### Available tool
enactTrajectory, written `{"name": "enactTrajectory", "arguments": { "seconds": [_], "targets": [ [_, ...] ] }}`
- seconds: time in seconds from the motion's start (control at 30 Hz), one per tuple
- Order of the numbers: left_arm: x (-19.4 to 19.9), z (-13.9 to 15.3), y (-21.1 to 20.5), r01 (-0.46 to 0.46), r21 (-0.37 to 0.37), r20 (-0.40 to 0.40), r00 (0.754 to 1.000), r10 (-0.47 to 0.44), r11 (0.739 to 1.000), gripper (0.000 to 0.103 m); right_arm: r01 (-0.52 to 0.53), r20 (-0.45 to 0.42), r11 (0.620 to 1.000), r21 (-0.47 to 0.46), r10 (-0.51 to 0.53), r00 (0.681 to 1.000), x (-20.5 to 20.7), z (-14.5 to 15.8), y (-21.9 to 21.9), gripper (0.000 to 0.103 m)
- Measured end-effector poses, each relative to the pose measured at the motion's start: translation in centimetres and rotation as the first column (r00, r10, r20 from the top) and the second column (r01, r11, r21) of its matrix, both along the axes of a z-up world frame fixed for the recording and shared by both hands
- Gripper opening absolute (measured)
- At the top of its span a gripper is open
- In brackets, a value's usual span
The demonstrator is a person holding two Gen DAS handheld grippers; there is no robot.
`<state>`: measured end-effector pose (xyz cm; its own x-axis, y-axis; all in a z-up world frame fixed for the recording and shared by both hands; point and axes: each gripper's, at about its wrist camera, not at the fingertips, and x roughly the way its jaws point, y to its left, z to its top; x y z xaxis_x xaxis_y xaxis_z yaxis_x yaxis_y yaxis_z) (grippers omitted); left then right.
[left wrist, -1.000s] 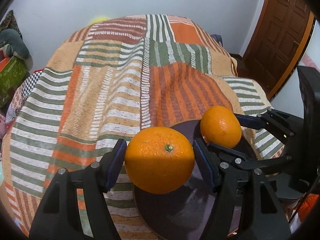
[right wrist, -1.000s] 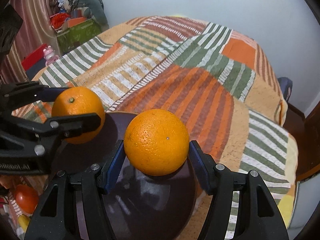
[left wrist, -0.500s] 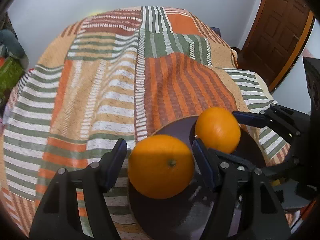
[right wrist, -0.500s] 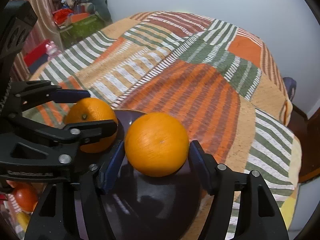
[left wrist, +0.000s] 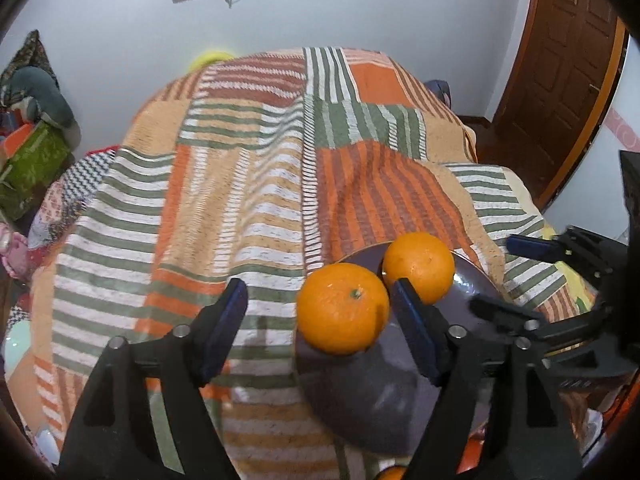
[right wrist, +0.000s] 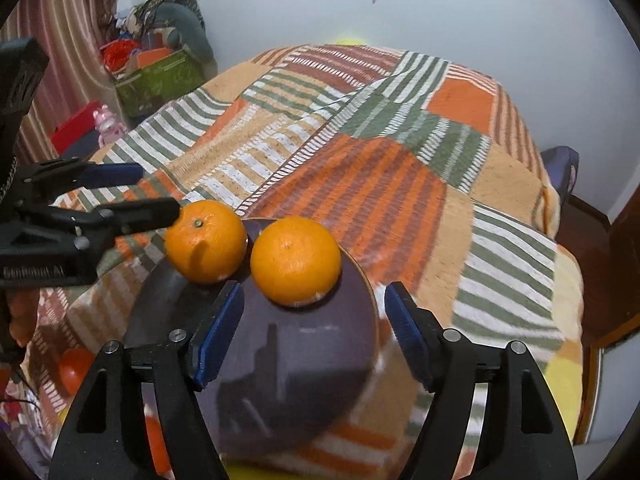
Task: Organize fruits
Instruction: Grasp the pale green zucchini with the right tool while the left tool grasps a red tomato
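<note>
Two oranges sit side by side on a dark purple plate (right wrist: 280, 360) at the near edge of the bed. The stem-up orange (left wrist: 343, 308) lies between my left gripper's (left wrist: 320, 330) blue pads, close to the right pad and free of the left one. Those jaws are opening. The other orange (right wrist: 295, 260) rests on the plate just ahead of my right gripper (right wrist: 314, 334), whose jaws are also opening, with nothing pressed between them. In the right wrist view, the left gripper (right wrist: 132, 192) reaches in from the left beside the stem-up orange (right wrist: 206, 240).
The plate lies on a striped patchwork quilt (left wrist: 240, 200) covering the bed. A red fruit (right wrist: 74, 368) lies low at the left, below the plate. A green box (right wrist: 160, 76) and clutter stand by the curtain. A wooden door (left wrist: 560, 60) is at the right.
Both grippers have let go of their oranges, widened and drawn back and up. The oranges now rest on the plate instead of hanging between the pads.
</note>
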<state>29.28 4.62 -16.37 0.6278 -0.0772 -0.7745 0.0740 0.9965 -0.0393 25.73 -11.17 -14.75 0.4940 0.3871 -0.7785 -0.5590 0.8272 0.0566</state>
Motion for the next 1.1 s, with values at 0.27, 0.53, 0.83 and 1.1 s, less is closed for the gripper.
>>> {"name": "enactTrajectory", "arguments": {
  "seconds": [0.27,0.53,0.83,1.1],
  "targets": [
    [-4.3,0.1,1.1,-0.027,0.041,-0.011,1.0,0.028,0.999,0.079,0.046,0.011,0.999,0.012,-0.046,0.999,-4.7,1.2,-2.8,0.077],
    [-9.1,-0.9,1.8,-0.051,0.036,-0.047,0.997,0.053,0.998,0.085,0.062,-0.046,0.998,0.03,-0.06,0.997,-7.9,-0.5,-3.5,0.085],
    [-12.7,-3.4,2.0,-0.067,-0.024,-0.141,0.988,0.063,0.997,0.085,0.084,-0.094,0.996,-0.016,-0.086,0.992,-8.4,-3.2,-3.4,0.085],
    [-13.5,-4.5,1.7,-0.095,-0.087,-0.166,0.983,0.079,0.992,0.088,0.087,-0.093,0.996,-0.017,-0.088,0.992,-9.0,-3.2,-3.4,0.086]
  ]
}}
